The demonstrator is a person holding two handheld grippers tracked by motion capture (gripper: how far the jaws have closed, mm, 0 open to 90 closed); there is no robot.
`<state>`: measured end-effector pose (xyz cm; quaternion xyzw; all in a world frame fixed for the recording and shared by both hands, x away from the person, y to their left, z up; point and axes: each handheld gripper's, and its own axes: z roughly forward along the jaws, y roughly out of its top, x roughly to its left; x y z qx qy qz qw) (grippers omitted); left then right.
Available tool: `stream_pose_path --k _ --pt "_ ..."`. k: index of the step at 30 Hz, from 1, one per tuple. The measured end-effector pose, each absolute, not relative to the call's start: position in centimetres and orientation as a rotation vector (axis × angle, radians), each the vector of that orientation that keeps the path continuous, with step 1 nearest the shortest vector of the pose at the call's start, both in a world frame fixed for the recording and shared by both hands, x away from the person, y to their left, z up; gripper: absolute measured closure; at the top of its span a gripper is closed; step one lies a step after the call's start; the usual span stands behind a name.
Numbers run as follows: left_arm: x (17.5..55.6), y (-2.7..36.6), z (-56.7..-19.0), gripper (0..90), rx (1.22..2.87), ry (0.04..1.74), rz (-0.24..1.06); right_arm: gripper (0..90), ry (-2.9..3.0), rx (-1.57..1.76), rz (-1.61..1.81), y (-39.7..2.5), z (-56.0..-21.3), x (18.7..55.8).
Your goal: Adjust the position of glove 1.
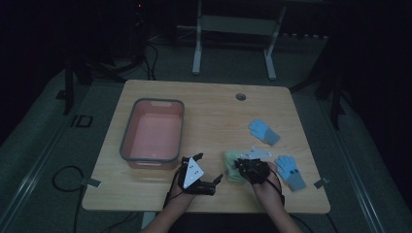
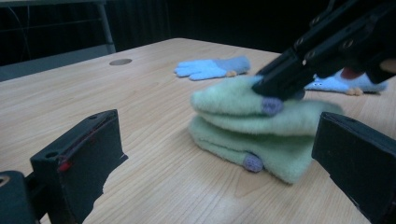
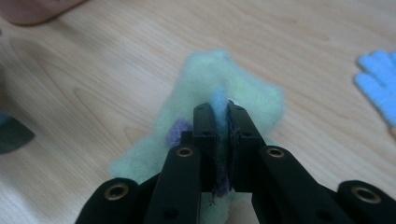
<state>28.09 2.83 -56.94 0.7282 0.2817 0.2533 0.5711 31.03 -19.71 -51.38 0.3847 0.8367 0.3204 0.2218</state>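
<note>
A stack of pale green gloves [image 1: 232, 165] with purple fingertips lies near the table's front edge, and in the left gripper view the green stack [image 2: 252, 130] is folded in layers. My right gripper [image 1: 239, 168] reaches in from the right and is shut on the top green layer; the right gripper view shows its jaws [image 3: 222, 116] pinching the fuzzy green fabric [image 3: 210, 79]. My left gripper [image 1: 217, 180] sits just left of the stack, apart from it. Its jaws [image 2: 218, 120] stand wide open, facing the stack with nothing between them.
A grey-rimmed pink bin [image 1: 127, 131] stands at the left of the table. Two light blue gloves lie to the right, one [image 1: 263, 131] farther back and one [image 1: 290, 171] beside my right hand. A round hole [image 1: 240, 96] sits near the far edge.
</note>
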Motion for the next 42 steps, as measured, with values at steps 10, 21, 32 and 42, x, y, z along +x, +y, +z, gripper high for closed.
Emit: stream_pose_path --k 10,21,32,42 --pt "28.0 2.5 -56.9 2.1 1.744 0.646 0.577 82.6 2.346 1.065 0.847 -19.9 -53.2 31.5" --pt "27.8 2.1 -56.8 2.1 1.810 0.626 0.555 73.5 2.353 1.040 0.895 -21.2 -52.3 31.3" --pt "27.8 1.3 -56.7 8.2 1.894 0.580 0.543 59.3 2.358 0.991 1.014 -24.5 -48.9 32.9" --pt "27.6 -1.6 -55.3 21.3 1.979 0.324 0.460 52.2 2.473 0.957 1.112 -24.6 -49.4 35.9"
